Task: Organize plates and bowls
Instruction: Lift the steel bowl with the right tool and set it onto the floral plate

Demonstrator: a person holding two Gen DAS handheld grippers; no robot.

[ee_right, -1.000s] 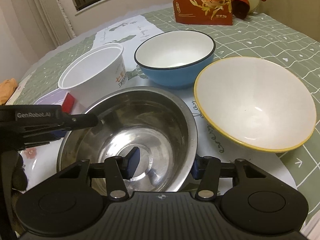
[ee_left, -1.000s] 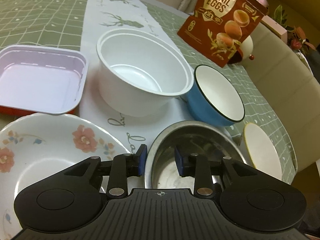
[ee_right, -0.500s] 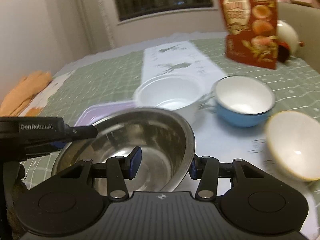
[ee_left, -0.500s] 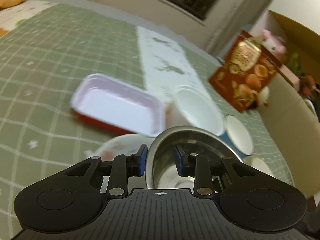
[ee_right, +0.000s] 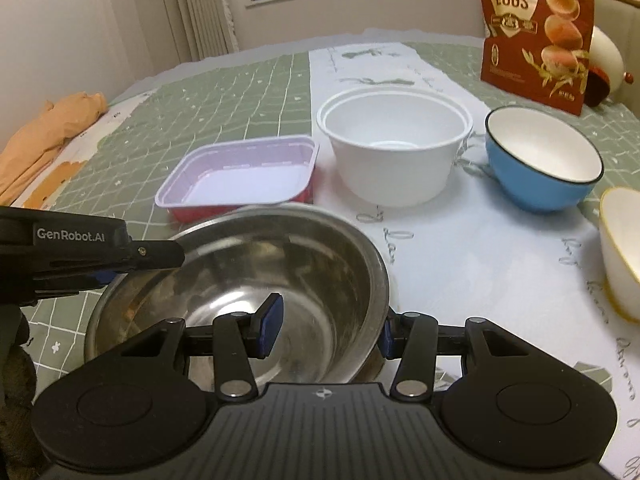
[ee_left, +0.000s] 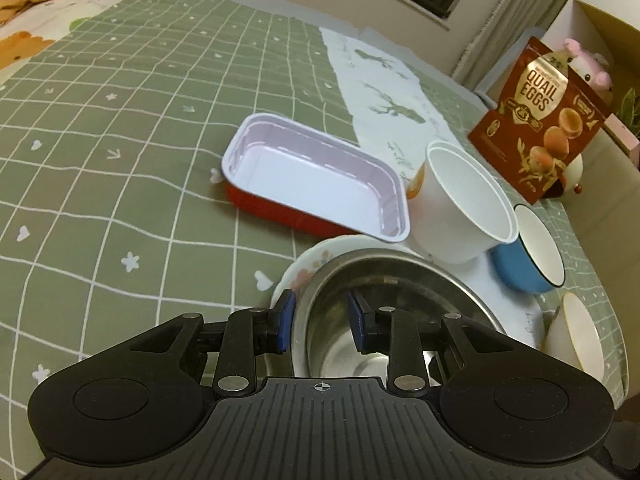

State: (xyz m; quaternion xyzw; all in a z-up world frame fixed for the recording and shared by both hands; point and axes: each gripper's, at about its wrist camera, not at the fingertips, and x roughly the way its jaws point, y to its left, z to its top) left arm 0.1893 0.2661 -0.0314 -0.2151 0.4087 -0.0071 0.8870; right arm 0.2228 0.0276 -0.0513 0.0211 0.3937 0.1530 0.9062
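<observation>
Moved: steel bowl (ee_right: 240, 280) lifted, now over floral plate (ee_left: 316, 258) | grip: left gripper (ee_left: 320, 322) and right gripper (ee_right: 328, 328) each clamp opposite rim | advice: keep both level, lower centred onto plate.
</observation>
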